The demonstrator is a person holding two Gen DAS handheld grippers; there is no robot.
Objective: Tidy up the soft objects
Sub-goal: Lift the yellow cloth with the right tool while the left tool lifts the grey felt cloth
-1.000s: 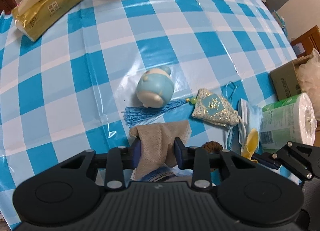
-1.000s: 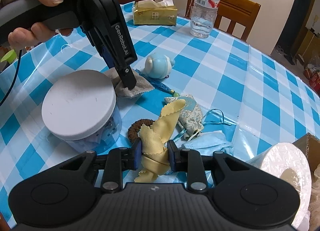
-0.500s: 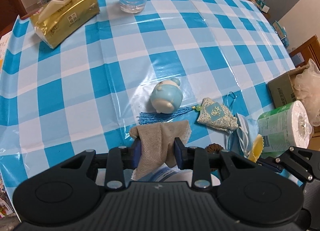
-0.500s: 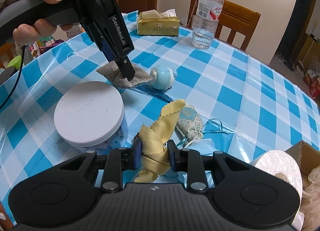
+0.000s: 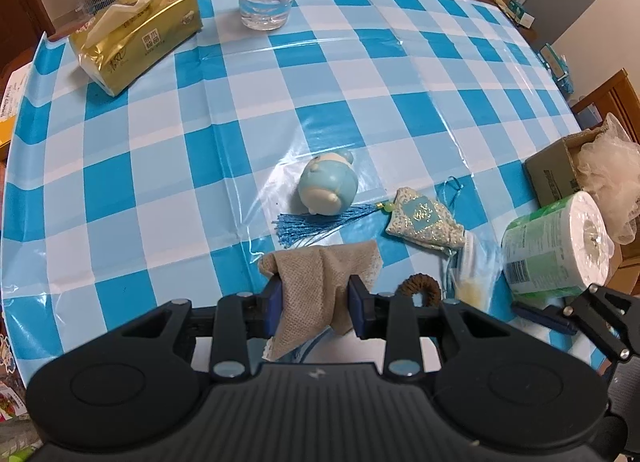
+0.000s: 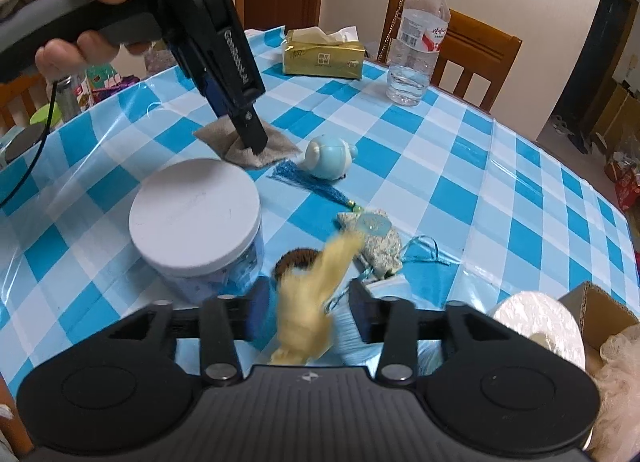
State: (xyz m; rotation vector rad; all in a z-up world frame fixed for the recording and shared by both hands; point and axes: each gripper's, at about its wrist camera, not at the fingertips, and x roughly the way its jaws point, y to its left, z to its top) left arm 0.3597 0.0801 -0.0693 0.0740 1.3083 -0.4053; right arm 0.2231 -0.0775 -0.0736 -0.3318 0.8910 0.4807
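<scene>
Released by the opening right gripper (image 6: 306,312), the blurred yellow cloth (image 6: 310,302) slipped beside the white-lidded jar (image 6: 196,217), where the left gripper (image 5: 316,302), clamped on the grey-brown mesh cloth (image 5: 316,282), was best lowered before release.

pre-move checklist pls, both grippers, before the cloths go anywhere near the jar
1. Left gripper clamped on grey cloth: ok.
2. Right gripper grip on yellow cloth: not ok, jaws opening, cloth blurred and loose between them.
3. Jar ready to receive: not ok, white lid still on.
4. Grey cloth lifted off the tablecloth: ok.
5. Where the yellow cloth will land: cannot tell.
</scene>
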